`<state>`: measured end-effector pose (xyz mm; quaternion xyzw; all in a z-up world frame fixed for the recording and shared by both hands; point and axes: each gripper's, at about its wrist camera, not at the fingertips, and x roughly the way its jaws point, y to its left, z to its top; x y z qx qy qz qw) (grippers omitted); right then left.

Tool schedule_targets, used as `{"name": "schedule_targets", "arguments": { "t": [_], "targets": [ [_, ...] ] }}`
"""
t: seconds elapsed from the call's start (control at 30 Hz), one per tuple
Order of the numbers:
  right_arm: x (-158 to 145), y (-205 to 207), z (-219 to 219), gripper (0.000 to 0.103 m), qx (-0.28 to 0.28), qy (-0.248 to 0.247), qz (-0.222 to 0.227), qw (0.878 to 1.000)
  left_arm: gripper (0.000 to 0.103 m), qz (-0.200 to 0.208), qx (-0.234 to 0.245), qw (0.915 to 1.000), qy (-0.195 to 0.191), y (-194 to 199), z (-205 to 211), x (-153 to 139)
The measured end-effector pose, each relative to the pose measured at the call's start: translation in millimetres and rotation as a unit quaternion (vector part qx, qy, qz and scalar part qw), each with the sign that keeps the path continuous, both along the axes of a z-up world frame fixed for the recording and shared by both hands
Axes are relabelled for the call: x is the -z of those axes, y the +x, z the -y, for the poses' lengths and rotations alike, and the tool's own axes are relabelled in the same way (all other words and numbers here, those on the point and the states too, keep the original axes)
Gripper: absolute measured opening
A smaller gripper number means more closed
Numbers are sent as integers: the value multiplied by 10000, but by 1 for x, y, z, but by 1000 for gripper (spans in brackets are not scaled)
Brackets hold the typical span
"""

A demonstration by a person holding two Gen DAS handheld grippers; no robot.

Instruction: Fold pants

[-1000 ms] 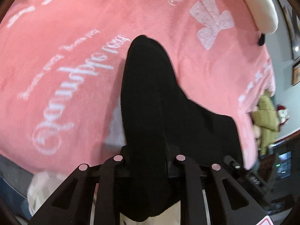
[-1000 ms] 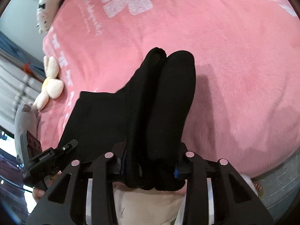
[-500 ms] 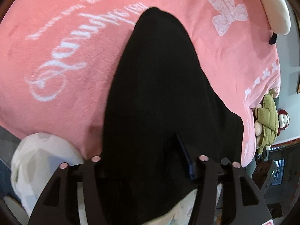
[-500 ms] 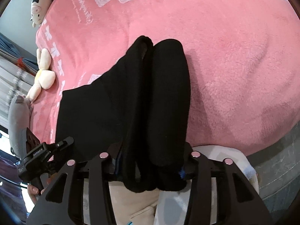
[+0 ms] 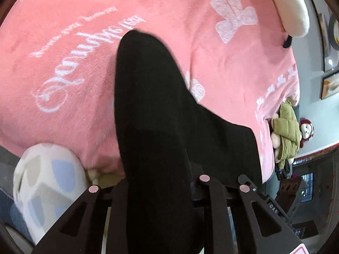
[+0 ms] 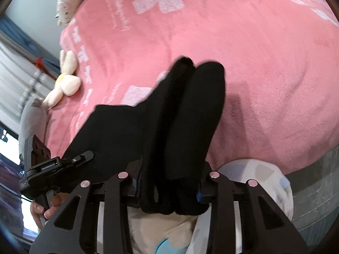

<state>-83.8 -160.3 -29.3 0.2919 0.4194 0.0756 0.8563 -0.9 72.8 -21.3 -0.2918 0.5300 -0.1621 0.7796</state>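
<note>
Black pants [image 5: 159,116] lie in a long fold on the pink blanket [image 5: 74,80], their near end bunched between the fingers of my left gripper [image 5: 161,182]. Its jaws are closing and press on the cloth. In the right wrist view the pants [image 6: 186,116] show as two rolled folds side by side. My right gripper [image 6: 169,180] has its jaws closing on their near end, the cloth squeezed between them. The left gripper [image 6: 53,167] shows at that view's left, held by a hand [image 6: 42,209]. Cloth hides both grippers' fingertips.
Plush toys sit along the bed's side: a monkey in a green jacket [image 5: 288,135], a cream toy [image 6: 63,84] and a grey one [image 6: 31,116]. A white cushion [image 5: 292,10] lies at the far end. A white patterned fabric shape [image 5: 42,180] shows at the grey bed edge [image 6: 317,180].
Both grippers have drawn back toward the bed's near edge with the pants. The left jaws stood wider half a second ago and are narrow on the cloth again.
</note>
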Motion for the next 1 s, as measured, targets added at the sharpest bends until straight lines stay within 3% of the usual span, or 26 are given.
{"name": "schedule_targets", "arguments": {
  "t": [0.2, 0.47, 0.73, 1.0],
  "targets": [
    [-23, -31, -17, 34, -229, 66, 168, 9996, 17, 339, 251, 9988, 236, -38, 4, -35],
    [-72, -62, -39, 34, -422, -310, 730, 9960, 17, 952, 380, 9939, 402, -74, 4, -83],
    [-137, -67, -41, 34, -376, -470, 1594, 9854, 17, 2079, 494, 9751, 591, -88, 11, -152],
    [-206, -47, -41, 34, -394, -722, 2515, 9644, 17, 2905, 475, 9543, 510, -73, 5, -214]
  ]
}}
